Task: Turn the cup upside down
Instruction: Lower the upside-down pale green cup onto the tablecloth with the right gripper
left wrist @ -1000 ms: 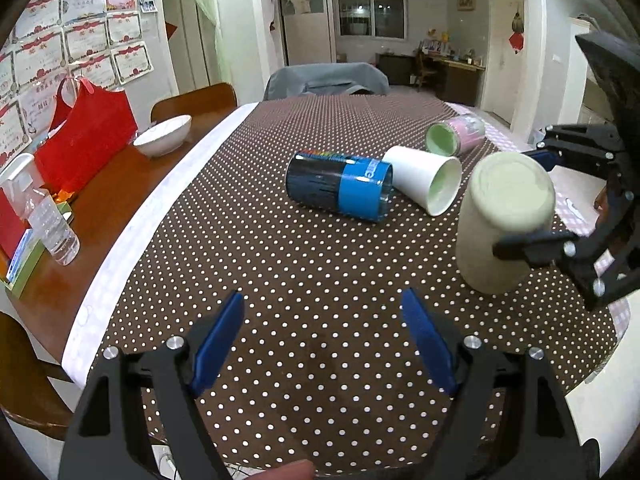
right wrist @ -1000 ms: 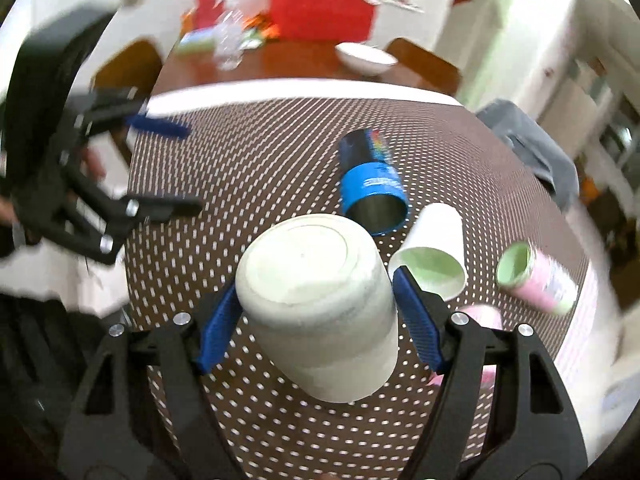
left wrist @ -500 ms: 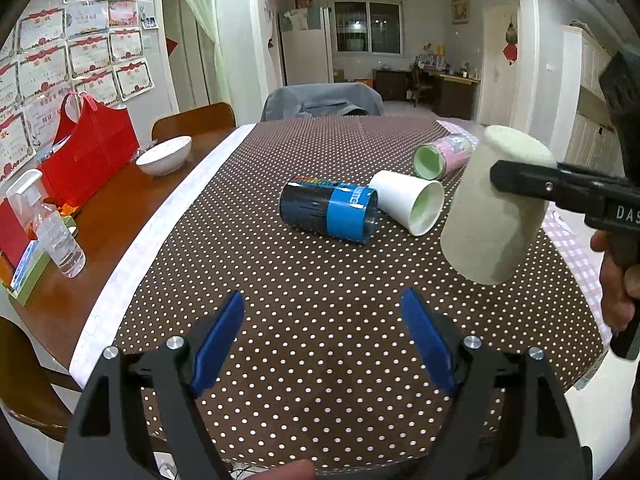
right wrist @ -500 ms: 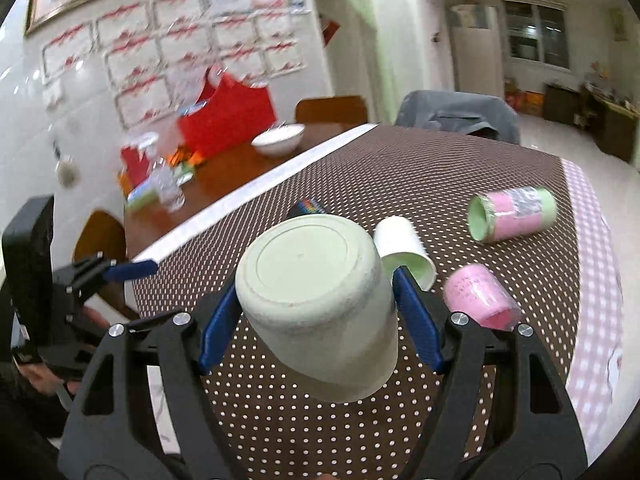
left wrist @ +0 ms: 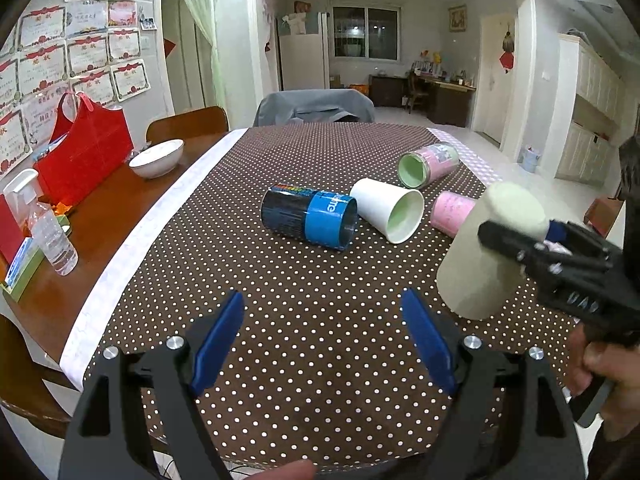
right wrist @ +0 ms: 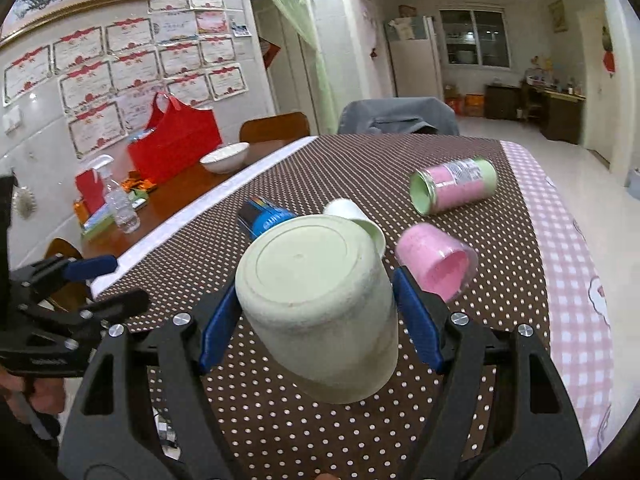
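We see the right gripper clamped on the pale green cup, its two blue pads pressed against opposite sides of the cup wall. The cup is turned bottom-up, with its flat base facing the right wrist camera and its rim pointing down toward the polka-dot tablecloth. From the left wrist view the same cup leans slightly, base uppermost, with its lower rim at or just above the cloth; we cannot tell whether it actually touches. The black finger of the right gripper crosses the upper part of the cup.

The left gripper hangs over the near edge of the table with its blue pads spread wide apart, nothing between them and nothing in contact with them.

Further back on the cloth lie four other cups on their sides: a black and blue cup, a white cup just beside it with its mouth toward us, a pink cup near the held cup, and a pink and green cup behind. On the bare wood to the left we see a white bowl, a red bag and a plastic bottle.
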Motion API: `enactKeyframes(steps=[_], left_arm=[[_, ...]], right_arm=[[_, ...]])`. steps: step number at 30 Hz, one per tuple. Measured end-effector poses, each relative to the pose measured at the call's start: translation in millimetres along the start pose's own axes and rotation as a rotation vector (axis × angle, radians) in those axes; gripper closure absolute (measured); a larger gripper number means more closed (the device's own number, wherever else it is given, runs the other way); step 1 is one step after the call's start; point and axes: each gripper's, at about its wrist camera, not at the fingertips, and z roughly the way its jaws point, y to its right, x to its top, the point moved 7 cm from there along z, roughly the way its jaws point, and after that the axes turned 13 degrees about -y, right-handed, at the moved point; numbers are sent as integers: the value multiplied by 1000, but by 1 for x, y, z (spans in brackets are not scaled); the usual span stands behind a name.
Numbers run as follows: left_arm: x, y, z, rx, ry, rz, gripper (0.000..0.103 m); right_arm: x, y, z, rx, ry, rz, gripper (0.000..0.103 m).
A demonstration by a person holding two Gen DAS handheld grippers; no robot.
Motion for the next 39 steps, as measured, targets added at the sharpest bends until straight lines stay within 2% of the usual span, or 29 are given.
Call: enactKeyframes(steps=[17, 19, 23, 39], left_arm=[[-3, 1, -4, 18, -3, 0, 23], [-3, 1, -5, 20, -2, -1, 23], [-3, 2, -9, 21, 8, -1, 23], [3, 17, -41, 34, 74, 12, 23]], right_arm=[[-14, -2, 11, -34, 5, -23, 28], [-13, -4, 11, -38, 6, -23, 17], [-12, -3, 5, -42, 22, -7, 6], [3, 5, -34, -82, 62, 48, 6]])
